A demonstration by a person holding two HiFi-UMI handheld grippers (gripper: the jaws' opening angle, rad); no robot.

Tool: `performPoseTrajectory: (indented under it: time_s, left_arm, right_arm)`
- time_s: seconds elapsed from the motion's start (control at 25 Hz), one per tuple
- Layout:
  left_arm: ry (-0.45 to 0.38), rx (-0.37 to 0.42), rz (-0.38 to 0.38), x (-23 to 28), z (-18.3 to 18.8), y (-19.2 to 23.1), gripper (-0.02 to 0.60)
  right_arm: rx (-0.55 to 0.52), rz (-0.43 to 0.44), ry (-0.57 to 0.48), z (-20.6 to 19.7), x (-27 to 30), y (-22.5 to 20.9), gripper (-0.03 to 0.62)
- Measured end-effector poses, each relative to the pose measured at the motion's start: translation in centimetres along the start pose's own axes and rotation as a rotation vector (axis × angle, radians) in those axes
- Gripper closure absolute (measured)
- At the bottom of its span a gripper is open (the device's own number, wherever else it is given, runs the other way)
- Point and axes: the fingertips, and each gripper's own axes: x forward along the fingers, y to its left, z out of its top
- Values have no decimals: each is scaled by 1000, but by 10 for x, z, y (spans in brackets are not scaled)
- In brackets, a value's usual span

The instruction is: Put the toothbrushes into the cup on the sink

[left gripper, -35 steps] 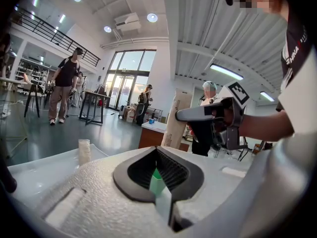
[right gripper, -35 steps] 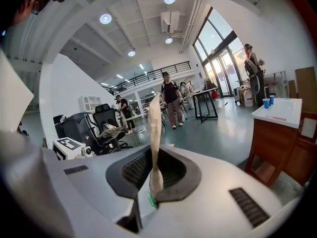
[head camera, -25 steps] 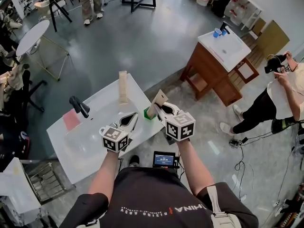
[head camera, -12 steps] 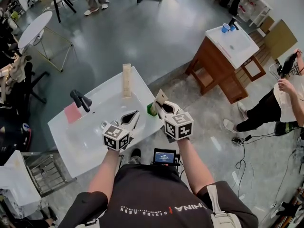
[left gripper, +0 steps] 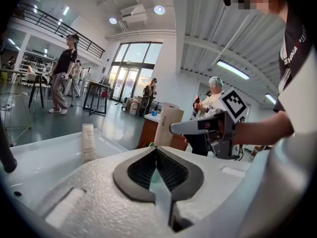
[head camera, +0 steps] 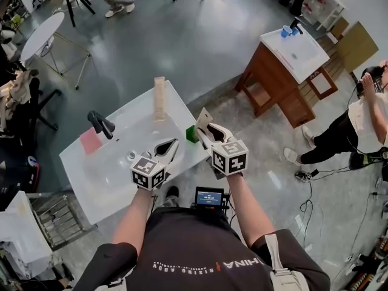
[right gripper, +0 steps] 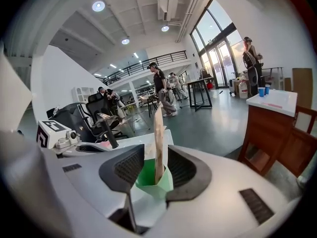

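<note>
My right gripper has its jaws opening around the green cup. The pads are clear of the boxed toothbrush, which stands nearly upright in the cup, resting against its rim. I judge the step in hand to be the release: one brush is in the cup, which sits at the right-hand edge of the white sink.

To do this well, I should let the jaws spread fully and then draw the gripper straight back and up along its own line. The tall box looks top-heavy for such a small, light cup, so a sideways touch from either pad could tip both over.

My left gripper is pinched together with nothing in it, above the sink. The second boxed toothbrush lies flat on the sink's far rim, well apart from the cup. I'd take that one next, gripping near its mid-length.
</note>
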Motion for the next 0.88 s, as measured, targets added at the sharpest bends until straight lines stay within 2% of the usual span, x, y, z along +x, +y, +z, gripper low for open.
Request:
performPoseTrajectory:
  time_s: [0.36,0.48,0.68,0.88]
  left_arm:
    - [-19,24,-34,-3,3,-18,571]
    - [-23,33,-48,-6,5,-26,571]
    - [-28,49,-75,-11,6,-40,571]
    - [-30,61,-101,-13,5,-52,571]
  right_arm:
    - [13,-22,-32,-3,-31,2,450]
    - [0,-20,-40,-5,-43,8,482]
    - [-31,-45,-53,-7,-66,15,574]
    - [-48,-56,-51,-13,-82,24,585]
